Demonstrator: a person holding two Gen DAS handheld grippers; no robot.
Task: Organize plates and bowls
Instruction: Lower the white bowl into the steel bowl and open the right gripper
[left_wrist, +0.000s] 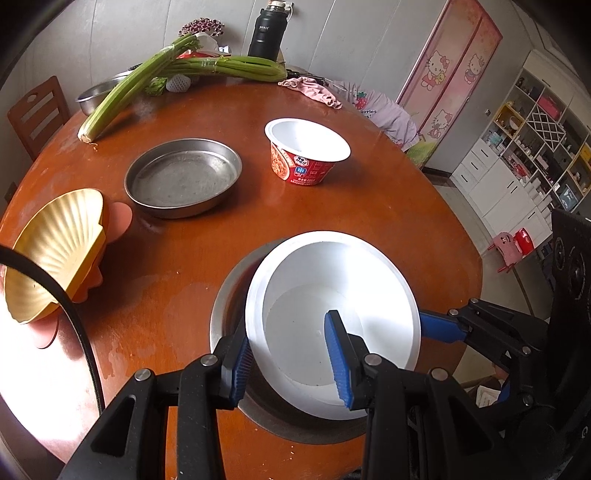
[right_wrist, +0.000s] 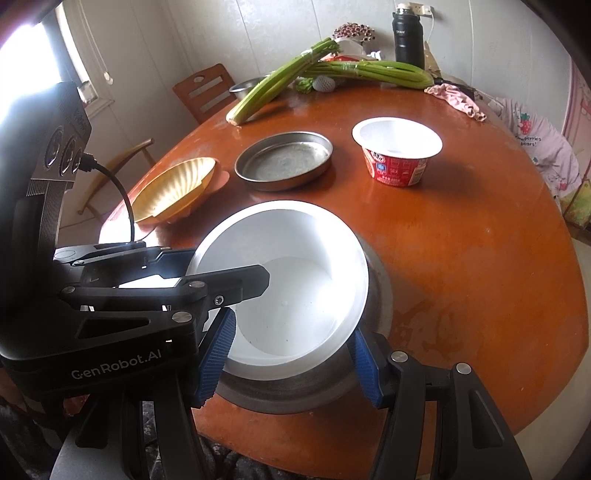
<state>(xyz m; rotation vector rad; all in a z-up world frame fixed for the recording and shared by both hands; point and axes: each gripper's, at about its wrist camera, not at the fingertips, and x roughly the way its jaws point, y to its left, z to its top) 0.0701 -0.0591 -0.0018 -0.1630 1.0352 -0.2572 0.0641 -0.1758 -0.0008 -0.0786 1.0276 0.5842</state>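
- White bowl (left_wrist: 332, 325) sits tilted inside a steel pan (left_wrist: 229, 317) at the near edge of the round wooden table (left_wrist: 388, 221).
- Left gripper (left_wrist: 291, 354): fingers (left_wrist: 338, 354) straddle the white bowl's near rim, one pad inside, one outside against the wall; looks like a grip on the rim, full contact hard to confirm.
- Right gripper (right_wrist: 290, 356): fingers (right_wrist: 216, 354) spread wide, on either side of the bowl and pan, not clamped on anything.
- In the right wrist view the left gripper (right_wrist: 236, 280) reaches in from the left over the bowl.
- Second steel pan (left_wrist: 183, 177) lies mid-table; instant noodle cup (left_wrist: 306, 149) stands upright to its right, apart from it.
- Yellow shell-shaped dish (left_wrist: 55, 251) at the left table edge, tilted, on an orange piece.
- Far side: celery stalks (left_wrist: 177, 70), black flask (left_wrist: 266, 33), pink cloth (left_wrist: 314, 90).
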